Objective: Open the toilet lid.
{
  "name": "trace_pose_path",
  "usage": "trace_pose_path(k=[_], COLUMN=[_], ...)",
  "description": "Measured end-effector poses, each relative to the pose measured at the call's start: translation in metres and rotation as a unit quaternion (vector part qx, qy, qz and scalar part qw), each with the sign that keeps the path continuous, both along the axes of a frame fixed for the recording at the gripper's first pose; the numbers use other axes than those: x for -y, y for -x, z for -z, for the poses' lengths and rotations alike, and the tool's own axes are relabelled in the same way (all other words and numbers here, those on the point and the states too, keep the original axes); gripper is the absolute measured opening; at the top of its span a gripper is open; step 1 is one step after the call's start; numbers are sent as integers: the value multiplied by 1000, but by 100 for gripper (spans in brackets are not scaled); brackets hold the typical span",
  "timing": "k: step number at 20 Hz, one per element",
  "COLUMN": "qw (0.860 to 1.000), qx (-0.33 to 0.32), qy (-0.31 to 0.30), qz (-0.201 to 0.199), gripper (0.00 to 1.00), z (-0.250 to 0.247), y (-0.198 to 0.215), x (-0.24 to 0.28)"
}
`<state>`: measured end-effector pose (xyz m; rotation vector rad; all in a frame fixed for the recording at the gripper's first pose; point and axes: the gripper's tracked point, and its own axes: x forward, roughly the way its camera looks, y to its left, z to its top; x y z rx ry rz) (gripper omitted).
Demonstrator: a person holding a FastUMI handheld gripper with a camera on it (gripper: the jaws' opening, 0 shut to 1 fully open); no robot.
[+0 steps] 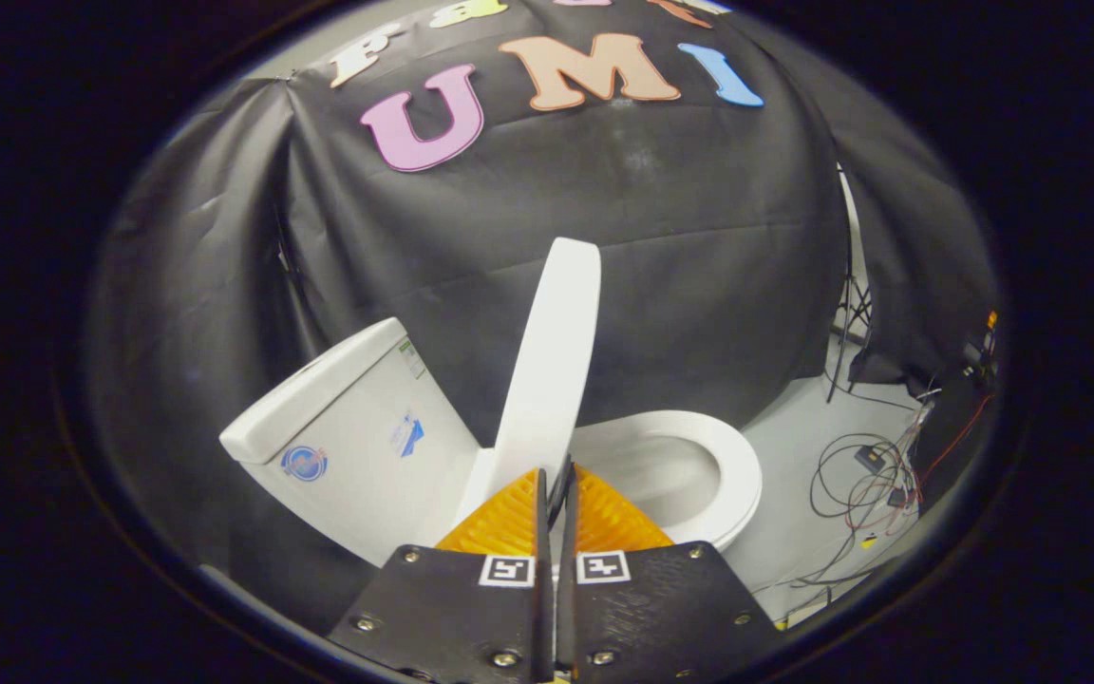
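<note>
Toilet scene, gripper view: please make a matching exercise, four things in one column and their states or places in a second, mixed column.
1. lid
2. seat
3. tank
4. gripper

a. fingers closed together, no gap visible
b. behind the lid, on the side away from the bowl
c. raised, standing nearly upright
d. down on the bowl

Pairs: 1-c, 2-d, 3-b, 4-a
</note>
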<state>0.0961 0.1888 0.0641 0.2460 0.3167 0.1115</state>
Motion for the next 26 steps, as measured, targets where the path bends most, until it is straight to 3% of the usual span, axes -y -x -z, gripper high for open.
trace_pose_path(k=[6, 26], qw=[999, 997], qx=[24, 66], qy=[30, 11], qz=[-6, -44], gripper=[2, 2], z=[-13, -37], y=[3, 8], x=[-23, -91])
